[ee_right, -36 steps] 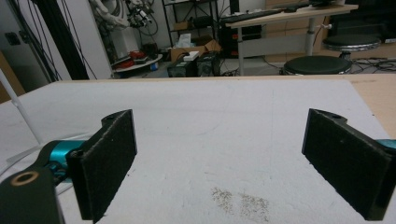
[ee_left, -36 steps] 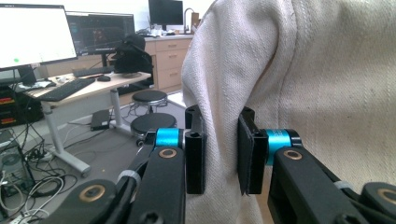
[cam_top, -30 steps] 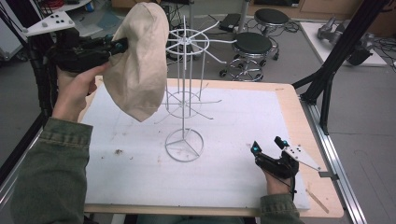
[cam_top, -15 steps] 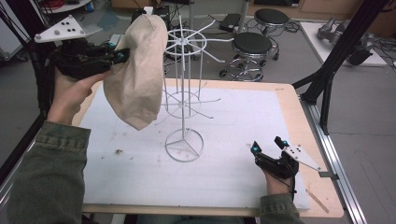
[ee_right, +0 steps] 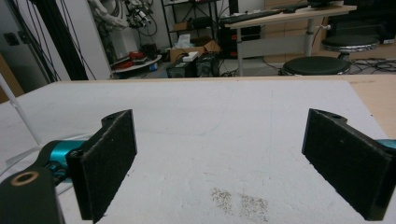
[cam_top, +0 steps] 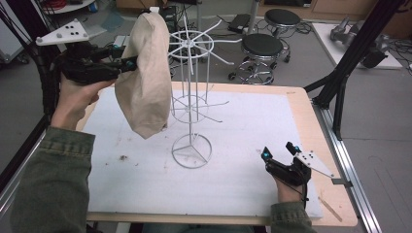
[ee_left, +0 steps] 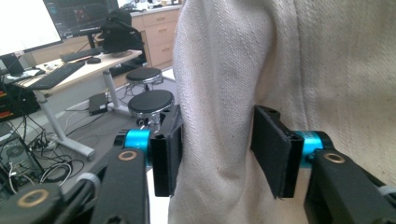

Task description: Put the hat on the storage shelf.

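At the near edge of the desk (cam_top: 311,104), well to the right of the white wire rack (cam_top: 192,104), the right gripper (cam_top: 278,151) is rested on the white mat (cam_top: 233,174) with its jaws spread wide and nothing between them. Nearer the middle, the rack is seen standing upright on its ring base. To the left of the rack and touching its upper spokes, a beige cloth bag (cam_top: 145,77) is hung by its top from a high prong, its long axis running straight down, its bottom clear of the mat. On the far left side of the bag, the left gripper (cam_top: 130,62) is held level, its jaws just opened and now released, a fold of cloth still lying loosely between the pads (ee_left: 273,149). The left hand (cam_top: 75,99) is judged much the nearer for pulling away.
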### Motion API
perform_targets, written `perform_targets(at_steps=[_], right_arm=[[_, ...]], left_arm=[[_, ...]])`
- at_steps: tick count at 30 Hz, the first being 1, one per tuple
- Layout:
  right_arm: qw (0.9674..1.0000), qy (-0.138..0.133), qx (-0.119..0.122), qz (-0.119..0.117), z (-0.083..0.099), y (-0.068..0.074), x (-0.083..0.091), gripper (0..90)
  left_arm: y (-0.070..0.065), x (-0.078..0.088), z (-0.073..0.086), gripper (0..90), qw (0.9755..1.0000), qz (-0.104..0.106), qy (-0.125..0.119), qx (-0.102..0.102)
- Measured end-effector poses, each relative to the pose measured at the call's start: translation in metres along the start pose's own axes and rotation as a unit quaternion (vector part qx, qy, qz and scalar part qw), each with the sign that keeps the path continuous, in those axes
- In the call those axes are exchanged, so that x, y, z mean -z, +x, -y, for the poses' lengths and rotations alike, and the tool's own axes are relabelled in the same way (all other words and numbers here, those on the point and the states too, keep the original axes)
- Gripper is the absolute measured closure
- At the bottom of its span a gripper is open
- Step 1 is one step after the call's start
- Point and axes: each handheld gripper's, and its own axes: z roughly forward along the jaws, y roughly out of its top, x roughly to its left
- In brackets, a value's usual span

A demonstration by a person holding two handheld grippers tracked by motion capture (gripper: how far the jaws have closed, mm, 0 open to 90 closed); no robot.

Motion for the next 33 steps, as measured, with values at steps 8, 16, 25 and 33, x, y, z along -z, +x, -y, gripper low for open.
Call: perform_targets(at_steps=[8,16,25,33], right_arm=[[1.0000,0.001,-0.001,0.000,0.000,0.000,0.000,9.3],[1.0000,0.000,0.002,0.002,0.000,0.000,0.000,9.3],[1.0000,0.001,0.002,0.003,0.000,0.000,0.000,9.3],[1.0000,0.001,0.005,0.002,0.000,0.000,0.000,9.3]], left_arm=[[0.010,0.012,0.006,30.3,0.9973,-0.015,-0.064,0.033],[0.014,0.023,0.011,28.8,0.9949,-0.019,-0.089,0.044],[0.012,0.030,0.014,27.1,0.9931,-0.031,-0.105,0.043],[0.015,0.040,0.029,25.2,0.9858,-0.086,-0.133,0.056]])
